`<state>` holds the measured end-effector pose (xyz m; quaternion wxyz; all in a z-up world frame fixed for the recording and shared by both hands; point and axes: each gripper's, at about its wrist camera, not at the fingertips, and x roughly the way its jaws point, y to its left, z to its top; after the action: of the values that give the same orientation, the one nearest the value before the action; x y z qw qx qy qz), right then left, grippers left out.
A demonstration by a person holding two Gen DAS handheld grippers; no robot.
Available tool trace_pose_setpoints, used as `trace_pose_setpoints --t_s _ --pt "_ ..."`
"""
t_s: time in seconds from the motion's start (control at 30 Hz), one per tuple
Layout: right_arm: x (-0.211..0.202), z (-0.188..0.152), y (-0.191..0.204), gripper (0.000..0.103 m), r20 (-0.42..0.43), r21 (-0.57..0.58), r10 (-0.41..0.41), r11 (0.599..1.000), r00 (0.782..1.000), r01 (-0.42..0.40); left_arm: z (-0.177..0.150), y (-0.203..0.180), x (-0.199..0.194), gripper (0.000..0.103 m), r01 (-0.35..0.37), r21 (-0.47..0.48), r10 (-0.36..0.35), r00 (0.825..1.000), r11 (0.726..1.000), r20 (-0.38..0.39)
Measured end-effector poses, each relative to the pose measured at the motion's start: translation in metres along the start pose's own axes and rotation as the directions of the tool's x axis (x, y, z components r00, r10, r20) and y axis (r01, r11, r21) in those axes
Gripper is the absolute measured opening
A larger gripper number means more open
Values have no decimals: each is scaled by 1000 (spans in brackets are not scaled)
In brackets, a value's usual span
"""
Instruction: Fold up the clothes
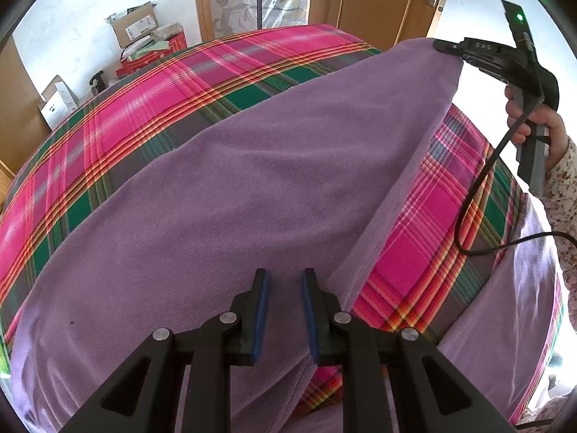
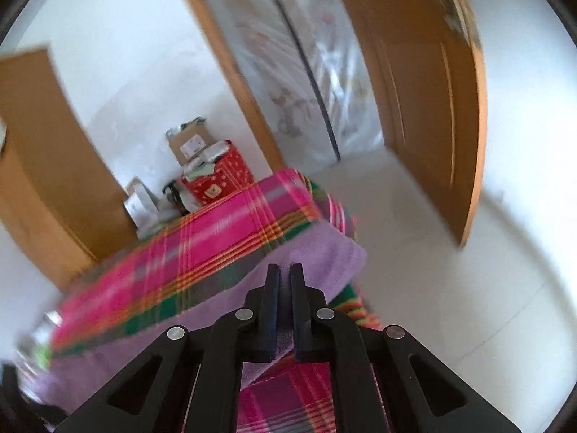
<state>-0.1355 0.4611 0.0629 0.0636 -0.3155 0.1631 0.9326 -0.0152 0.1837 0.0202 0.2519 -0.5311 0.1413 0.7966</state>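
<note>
- Purple cloth: spread over the plaid bedcover, filling the middle of the left view; one corner lifted at upper right.
- Right gripper: jaws clamped on that raised corner; hand on its handle.
- Left gripper: bottom centre, jaws apart over the cloth, gripping nothing.
- Cardboard boxes: upper left, by the wall.

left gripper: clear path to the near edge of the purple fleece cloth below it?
Probably yes. The left gripper hangs with its jaws apart and empty right over the purple fleece cloth, nothing between them. The right gripper pinches the far corner, lifted off the pink plaid bedspread, well clear.
</note>
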Motion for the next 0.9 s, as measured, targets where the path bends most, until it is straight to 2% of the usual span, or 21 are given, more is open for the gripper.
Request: trace_pose_setpoints --t_s 0.1,0.13,0.2,0.3,0.47,0.53,0.67,0.7,0.77,0.87,0.9 --pt "5 -1 19 6 1 -132 -96 987 995 95 0 0 0 19 1 0 -1 1000 1000 -1" --pt "10 -3 26 6 -9 -186 -167 969 986 163 0 0 0 19 1 1 -1 1000 1000 -1" --pt "19 -9 34 6 -13 -254 -256 936 967 245 0 -1 1 19 1 3 -1 1000 1000 -2" --pt "25 -14 28 6 -54 -244 -310 926 949 289 0 -1 1 19 4 4 -4 1000 1000 -1" --pt "13 -3 -13 7 -54 -43 -323 946 945 321 0 -1 1 19 10 2 -10 1000 1000 1" --pt "7 2 -32 9 -51 51 -296 953 954 298 0 -1 1 19 11 3 -11 1000 1000 1" --pt "12 -1 -70 15 -107 270 -105 954 989 130 0 0 1 19 12 3 -12 1000 1000 1" --pt "16 -4 -77 23 -122 315 -58 944 991 94 0 0 1 19 12 3 -12 1000 1000 2" --pt "25 -10 -90 31 -144 403 35 915 989 26 1 0 1 19 14 4 -14 1000 1000 1" --pt "42 -22 -99 32 -178 512 167 857 970 -53 1 0 1 19 14 3 -14 1000 1000 -1" --pt "45 -25 -98 32 -182 521 177 852 967 -58 1 0 0 19 14 3 -14 1000 1000 -2"
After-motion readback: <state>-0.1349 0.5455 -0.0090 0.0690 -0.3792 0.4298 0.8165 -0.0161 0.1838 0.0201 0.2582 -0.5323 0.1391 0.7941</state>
